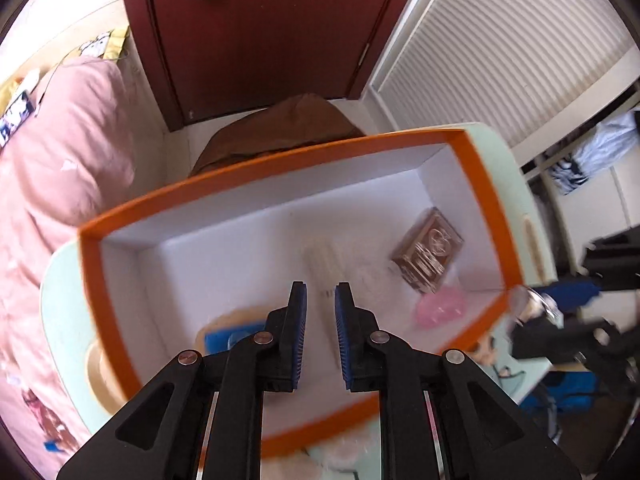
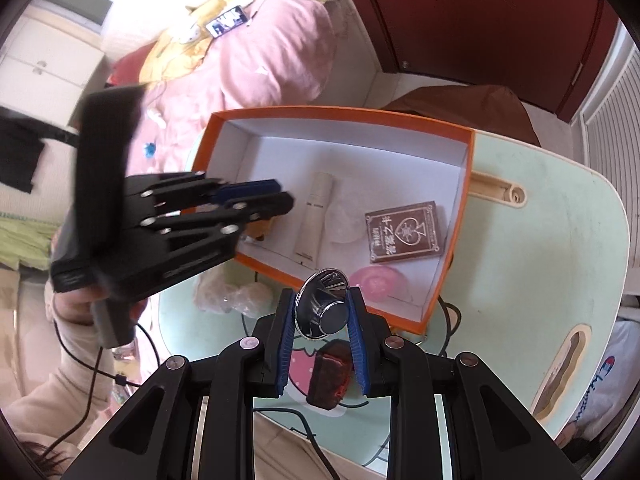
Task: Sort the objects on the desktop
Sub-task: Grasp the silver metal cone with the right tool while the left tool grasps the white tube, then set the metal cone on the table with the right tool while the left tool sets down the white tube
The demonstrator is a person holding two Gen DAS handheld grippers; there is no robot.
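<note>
The right gripper point(image 2: 321, 312) squeezes a shiny metal mirror point(image 2: 320, 308) between its blue pads point(image 2: 283, 340), holding it by the two sides of its round rim. The mirror hangs just above the near edge of the orange box point(image 2: 466, 216) on the green worktop point(image 2: 540, 248). It looks hard, smooth and slippery, so it could turn or slide out of the pads. It may scratch or dent if it drops, so a low, soft put-down seems best.

Inside the box lie a brown card pack point(image 2: 405, 232), a white tube point(image 2: 314, 216) and a pink thing point(image 2: 378, 280).

The left gripper point(image 1: 321, 296) is over the box with its pads apart and nothing between them.
</note>
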